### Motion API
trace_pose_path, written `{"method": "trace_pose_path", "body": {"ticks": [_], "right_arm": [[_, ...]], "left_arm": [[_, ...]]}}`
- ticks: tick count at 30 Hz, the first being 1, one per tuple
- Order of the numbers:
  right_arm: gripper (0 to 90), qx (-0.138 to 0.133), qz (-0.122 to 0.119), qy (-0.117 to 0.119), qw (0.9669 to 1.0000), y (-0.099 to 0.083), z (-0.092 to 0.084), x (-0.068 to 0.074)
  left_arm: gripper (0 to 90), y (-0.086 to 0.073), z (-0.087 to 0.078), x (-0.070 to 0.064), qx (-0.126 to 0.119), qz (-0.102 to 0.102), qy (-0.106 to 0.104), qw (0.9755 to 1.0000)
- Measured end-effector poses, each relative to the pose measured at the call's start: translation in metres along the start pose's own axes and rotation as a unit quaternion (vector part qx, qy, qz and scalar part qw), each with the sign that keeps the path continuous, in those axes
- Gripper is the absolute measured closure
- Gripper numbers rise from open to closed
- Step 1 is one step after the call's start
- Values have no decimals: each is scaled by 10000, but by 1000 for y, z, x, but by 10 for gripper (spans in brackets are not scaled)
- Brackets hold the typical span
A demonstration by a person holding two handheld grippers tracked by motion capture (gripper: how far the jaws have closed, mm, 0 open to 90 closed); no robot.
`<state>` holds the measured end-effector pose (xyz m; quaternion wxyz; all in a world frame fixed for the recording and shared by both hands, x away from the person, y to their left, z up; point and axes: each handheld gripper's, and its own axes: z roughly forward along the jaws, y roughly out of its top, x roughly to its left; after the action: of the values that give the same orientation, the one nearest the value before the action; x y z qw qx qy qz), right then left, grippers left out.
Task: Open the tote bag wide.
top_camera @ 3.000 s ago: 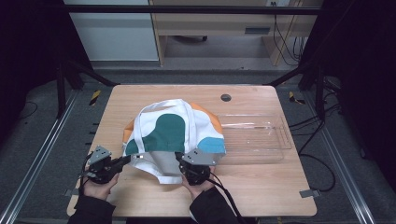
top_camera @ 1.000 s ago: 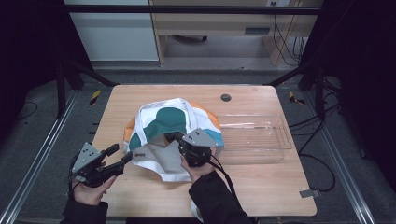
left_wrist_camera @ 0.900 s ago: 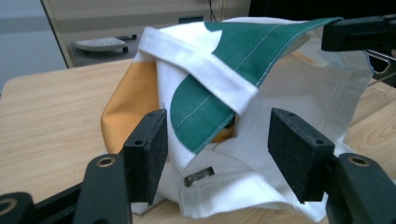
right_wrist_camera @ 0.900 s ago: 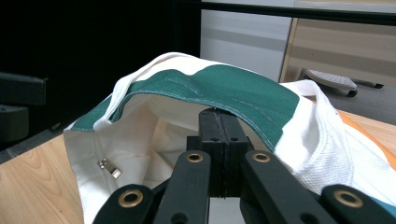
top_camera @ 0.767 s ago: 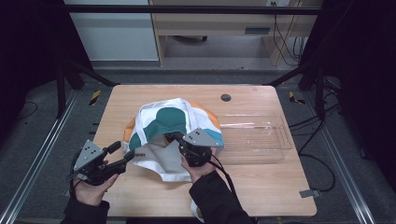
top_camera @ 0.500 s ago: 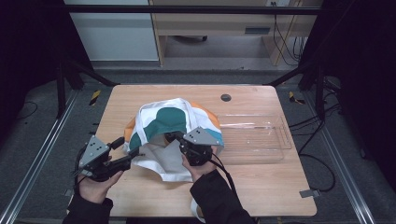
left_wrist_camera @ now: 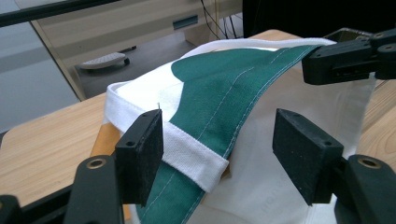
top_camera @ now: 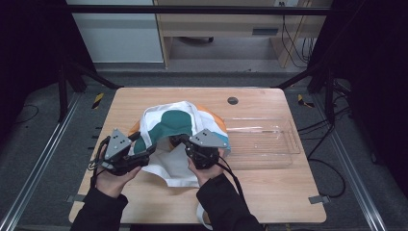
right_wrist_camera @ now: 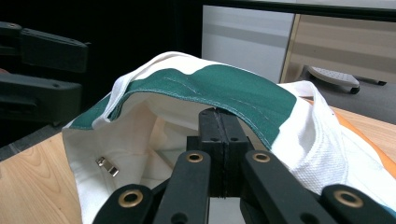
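We see a white fabric bag (top_camera: pixel 180 130) with green, orange and blue patches, lying crumpled mid-table, its mouth lifted. Beside it, a clear plastic tray (top_camera: pixel 269 144) sits with nothing visible inside. The right gripper (top_camera: pixel 182 140) is clamped on the green rim; the left gripper (top_camera: pixel 146 148), jaws just widened, straddles the hem (left_wrist_camera: pixel 187 149) without pressing it.

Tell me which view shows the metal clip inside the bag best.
The right gripper view: the clip shines on the white lining inside the open bag. The high view gives the whole bag, the left gripper view its green rim; I cannot make out the clip there.
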<state>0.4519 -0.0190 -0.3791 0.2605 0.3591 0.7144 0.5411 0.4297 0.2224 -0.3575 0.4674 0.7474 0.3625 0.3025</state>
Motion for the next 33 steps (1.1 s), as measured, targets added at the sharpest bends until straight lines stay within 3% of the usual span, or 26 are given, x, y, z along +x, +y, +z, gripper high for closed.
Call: {"method": "trace_pose_path", "body": {"ticks": [10, 17, 18, 25, 26, 33], "right_arm": [[900, 2, 12, 32, 10000, 0, 2, 0], [900, 7, 12, 51, 10000, 0, 3, 0], [900, 16, 1, 54, 10000, -1, 3, -1], [900, 68, 15, 92, 9999, -4, 1, 0], [900, 98, -43, 94, 9999, -8, 0, 1], [900, 318, -50, 149, 9994, -26, -1, 1]], "left_arm": [[351, 5, 31, -8, 265, 266, -2, 9993], [432, 7, 41, -11, 373, 310, 41, 9988], [503, 8, 42, -12, 415, 369, 61, 9984], [684, 9, 42, -9, 482, 298, -38, 9984], [759, 9, 41, -8, 485, 305, -46, 9983], [855, 2, 39, -3, 428, 158, -103, 9989]]}}
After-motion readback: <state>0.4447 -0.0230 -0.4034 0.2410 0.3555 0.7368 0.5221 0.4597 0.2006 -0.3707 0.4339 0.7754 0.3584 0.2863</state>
